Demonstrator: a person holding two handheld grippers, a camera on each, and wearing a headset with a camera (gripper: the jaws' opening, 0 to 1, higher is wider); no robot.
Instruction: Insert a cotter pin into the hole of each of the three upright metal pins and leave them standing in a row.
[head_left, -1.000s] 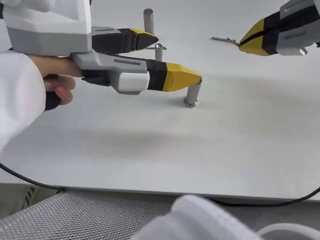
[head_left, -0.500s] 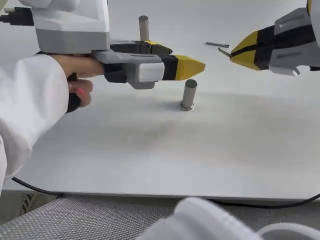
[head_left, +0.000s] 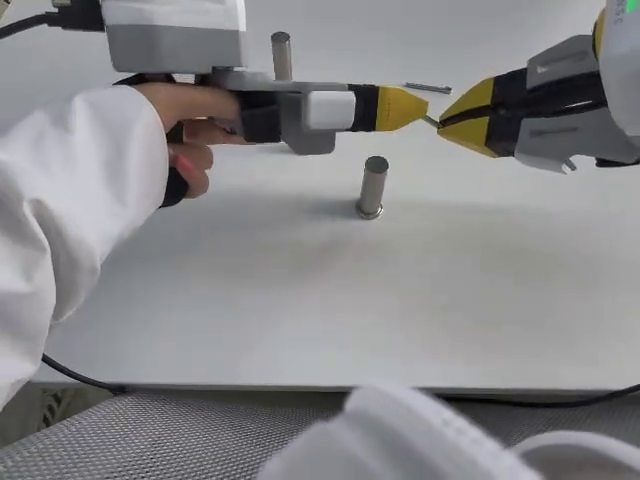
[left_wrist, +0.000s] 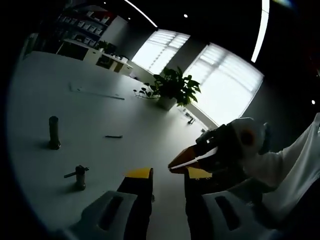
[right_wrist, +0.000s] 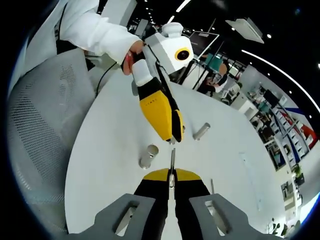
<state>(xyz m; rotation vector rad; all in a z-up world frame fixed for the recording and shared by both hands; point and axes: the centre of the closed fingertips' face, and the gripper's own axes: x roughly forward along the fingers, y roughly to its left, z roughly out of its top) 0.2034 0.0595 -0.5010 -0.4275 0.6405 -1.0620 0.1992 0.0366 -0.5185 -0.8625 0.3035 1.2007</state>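
Note:
Above the nearest upright metal pin (head_left: 372, 187), bare of any cotter pin, my two grippers meet tip to tip. My right gripper (head_left: 445, 122) is shut on a thin cotter pin (right_wrist: 171, 159) that points at the left gripper (head_left: 415, 105). The left gripper (left_wrist: 167, 172) stands open, with the right gripper's tips just ahead of its gap. A second bare pin (head_left: 281, 55) stands at the back. A third pin (left_wrist: 80, 176) has a cotter pin through it. One loose cotter pin (head_left: 428, 88) lies on the table behind the grippers.
The white table (head_left: 300, 290) has its front edge near the bottom of the head view, with a black cable (head_left: 80, 378) along it. A grey mesh surface (head_left: 180, 440) lies below that edge. A white sleeve (head_left: 70, 210) reaches in from the left.
My left gripper has risen and moved right, off the nearest pin. The right gripper has come left with the cotter pin until the tips nearly touch.

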